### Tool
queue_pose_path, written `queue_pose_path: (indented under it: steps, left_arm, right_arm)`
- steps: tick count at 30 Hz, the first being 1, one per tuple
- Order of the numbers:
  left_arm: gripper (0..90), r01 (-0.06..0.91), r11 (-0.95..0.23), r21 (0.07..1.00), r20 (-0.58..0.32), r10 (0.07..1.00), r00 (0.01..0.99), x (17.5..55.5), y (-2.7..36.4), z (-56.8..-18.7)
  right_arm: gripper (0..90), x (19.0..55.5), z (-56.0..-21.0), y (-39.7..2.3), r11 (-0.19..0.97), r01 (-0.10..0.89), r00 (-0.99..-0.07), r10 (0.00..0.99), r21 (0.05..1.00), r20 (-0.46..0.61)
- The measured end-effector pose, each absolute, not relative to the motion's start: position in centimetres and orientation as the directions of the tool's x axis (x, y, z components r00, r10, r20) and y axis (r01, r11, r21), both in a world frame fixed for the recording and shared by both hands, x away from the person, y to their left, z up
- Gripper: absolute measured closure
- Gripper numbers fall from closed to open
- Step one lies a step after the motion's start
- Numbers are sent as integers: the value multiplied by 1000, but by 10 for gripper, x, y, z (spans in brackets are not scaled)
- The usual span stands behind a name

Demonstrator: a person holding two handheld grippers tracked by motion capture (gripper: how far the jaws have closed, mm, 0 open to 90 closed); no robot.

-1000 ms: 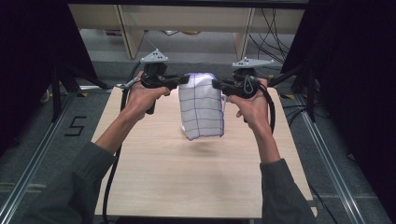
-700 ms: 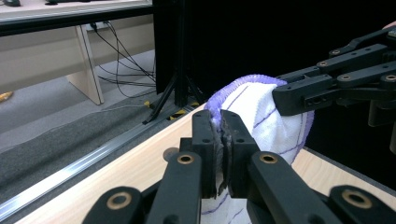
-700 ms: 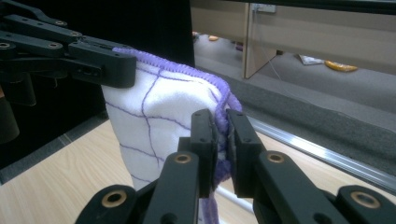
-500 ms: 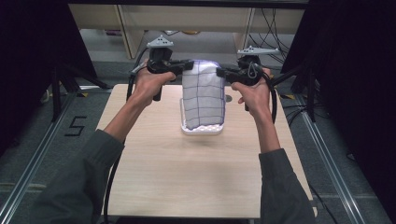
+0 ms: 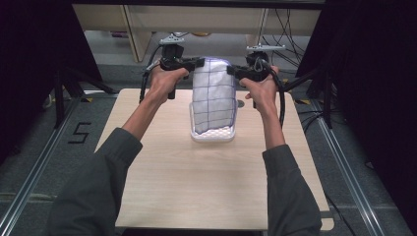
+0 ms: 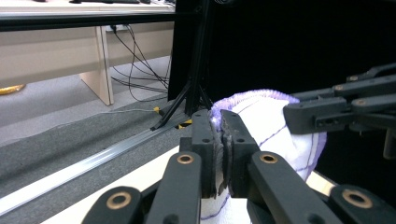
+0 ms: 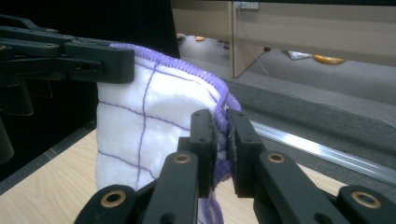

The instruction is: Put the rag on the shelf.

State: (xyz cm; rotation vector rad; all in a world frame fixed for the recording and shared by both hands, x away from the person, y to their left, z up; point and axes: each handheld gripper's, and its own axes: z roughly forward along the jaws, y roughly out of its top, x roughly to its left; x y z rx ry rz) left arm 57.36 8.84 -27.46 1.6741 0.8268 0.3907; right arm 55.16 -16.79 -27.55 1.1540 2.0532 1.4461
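Pale wood table [image 5: 162, 196] is lying under my forearms, with a folded part of the towel resting on it near the middle. Above that, I am holding the white towel [image 5: 213, 98] with purple grid lines hanging upright. My left gripper [image 5: 196, 63] is clamping its top left corner and my right gripper [image 5: 232, 72] is clamping the top right. Beyond, cables are trailing across grey floor [image 6: 56, 140].

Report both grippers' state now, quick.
Left gripper: jaws shut on the top left corner of the white towel.
Right gripper: jaws shut on the towel's top right corner; its lower end lies on the table.
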Motion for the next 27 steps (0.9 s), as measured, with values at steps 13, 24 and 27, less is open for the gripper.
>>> queue_pose_path:
  steps: [13, 24, 27]
  left_arm:
    - [845, 357, -72, 931, -201, 715, 670, 592, 88, -295]
    - [841, 383, -66, 921, -229, 704, 672, 610, 83, -320]
    - [840, 399, -71, 914, -236, 706, 668, 612, 79, -328]
  right_arm:
    - [820, 571, -293, -163, 131, 447, -555, 817, 885, 160]
    - [814, 580, -306, -164, 134, 496, -519, 838, 858, 170]
    - [811, 582, -312, -164, 140, 510, -511, 843, 849, 167]
